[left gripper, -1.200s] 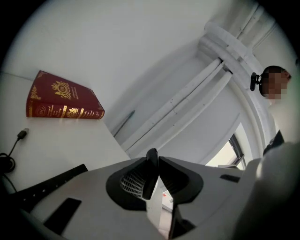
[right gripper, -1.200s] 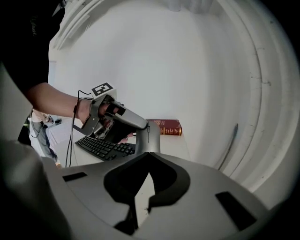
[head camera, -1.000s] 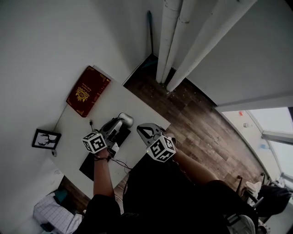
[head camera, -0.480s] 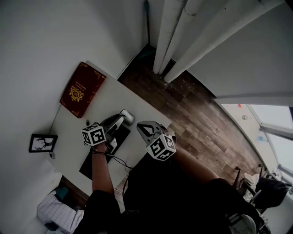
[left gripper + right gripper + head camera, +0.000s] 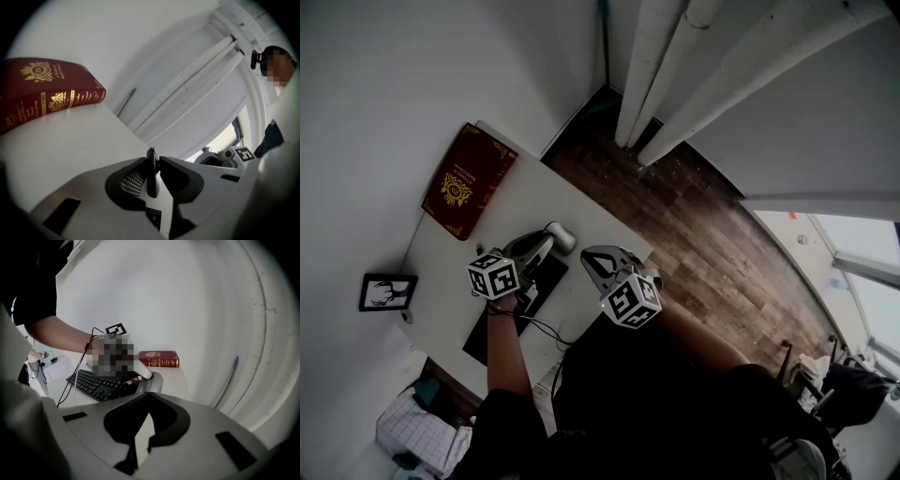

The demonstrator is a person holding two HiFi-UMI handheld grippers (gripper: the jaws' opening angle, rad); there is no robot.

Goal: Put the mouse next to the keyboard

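Mouse (image 5: 151, 180): I read it as the thin dark piece standing on edge between the jaws of the left hand-held gripper (image 5: 152, 162); can't make out more of it. Jaws are opening, with the tips touching it on both sides.

In the head view that gripper sits at the 1 o'clock end of the black keyboard (image 5: 484, 341) on the white table (image 5: 534, 192). The bare left forearm (image 5: 504, 356) comes up from 6 o'clock.

Right hand-held gripper (image 5: 148, 395): jaws pressed together, nothing in them. It's held over the table edge at 3 o'clock of the left one, and the right forearm (image 5: 694, 333) enters from 4 o'clock.

Red book (image 5: 469, 181) at 11 o'clock has a gold crest and gilt lettering, unreadable. Marker cubes (image 5: 494, 275) carry only black-and-white squares.
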